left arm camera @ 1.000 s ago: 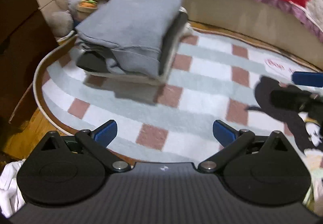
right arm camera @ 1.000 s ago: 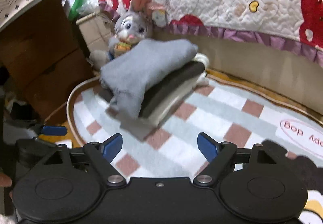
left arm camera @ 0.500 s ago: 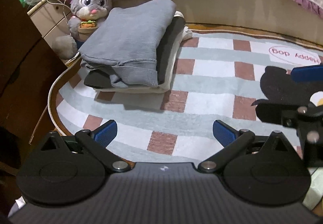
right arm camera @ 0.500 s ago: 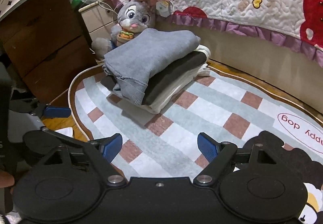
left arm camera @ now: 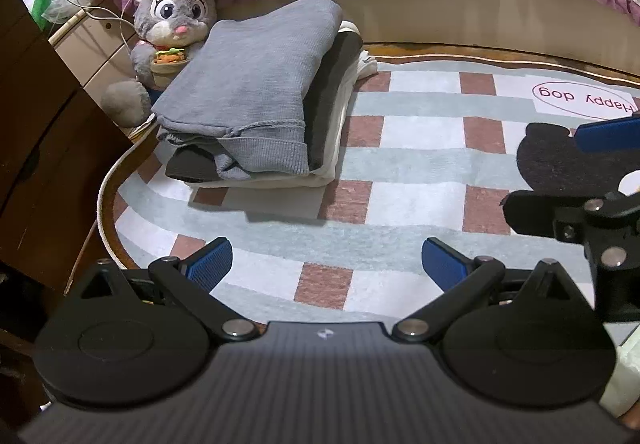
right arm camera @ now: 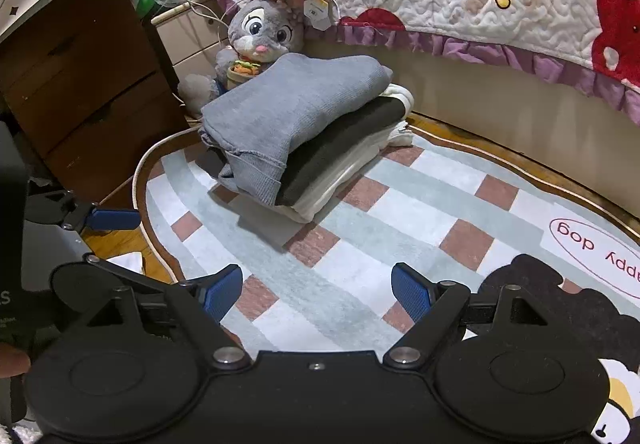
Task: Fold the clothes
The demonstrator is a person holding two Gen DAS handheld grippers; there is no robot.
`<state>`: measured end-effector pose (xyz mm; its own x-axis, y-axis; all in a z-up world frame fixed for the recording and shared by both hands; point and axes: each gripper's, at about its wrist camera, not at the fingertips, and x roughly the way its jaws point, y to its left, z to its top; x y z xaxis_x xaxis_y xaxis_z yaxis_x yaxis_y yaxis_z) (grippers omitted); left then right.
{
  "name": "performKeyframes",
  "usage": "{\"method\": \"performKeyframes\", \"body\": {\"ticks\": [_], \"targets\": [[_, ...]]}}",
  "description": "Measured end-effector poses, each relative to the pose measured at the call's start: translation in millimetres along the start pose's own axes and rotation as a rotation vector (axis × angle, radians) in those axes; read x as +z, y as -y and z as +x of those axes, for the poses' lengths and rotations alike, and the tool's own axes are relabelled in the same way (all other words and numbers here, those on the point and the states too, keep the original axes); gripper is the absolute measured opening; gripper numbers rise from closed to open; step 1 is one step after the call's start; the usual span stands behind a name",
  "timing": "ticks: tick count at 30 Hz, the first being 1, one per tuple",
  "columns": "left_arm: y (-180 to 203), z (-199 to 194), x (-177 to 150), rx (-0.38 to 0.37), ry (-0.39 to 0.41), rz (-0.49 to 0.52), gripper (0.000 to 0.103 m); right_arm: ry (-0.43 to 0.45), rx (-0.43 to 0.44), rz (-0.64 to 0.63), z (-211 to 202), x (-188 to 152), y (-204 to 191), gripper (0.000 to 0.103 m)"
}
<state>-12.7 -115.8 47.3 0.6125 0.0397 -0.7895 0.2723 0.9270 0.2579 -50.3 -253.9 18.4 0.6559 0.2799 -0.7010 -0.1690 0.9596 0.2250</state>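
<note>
Evidently a fold had just been finished: the grey sweater [right arm camera: 296,111] lay folded on top of a stack of folded clothes [right arm camera: 340,167] at the far corner of the checked rug [right arm camera: 400,228], just in front of a plush rabbit [right arm camera: 260,31]. Both the left gripper [left arm camera: 326,262] and the right gripper [right arm camera: 316,290] hung above bare rug, well apart from the stack, jaws spread wide with nothing between them. I judged the next move called for fetching another unfolded garment, though none showed clearly in either view.
</note>
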Motion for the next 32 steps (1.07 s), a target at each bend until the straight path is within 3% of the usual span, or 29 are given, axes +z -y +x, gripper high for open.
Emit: {"method": "performKeyframes", "body": {"ticks": [9, 32], "targets": [[0.4, 2.5, -0.5, -0.031, -0.009, -0.002, 0.103, 0.004, -0.011, 0.008, 0.2, 0.6, 3.8, 0.085], [-6.8, 5.1, -2.3, -0.025, -0.01, -0.021, 0.103, -0.004, -0.029, 0.023, 8.2, 1.1, 5.8, 0.085]]}}
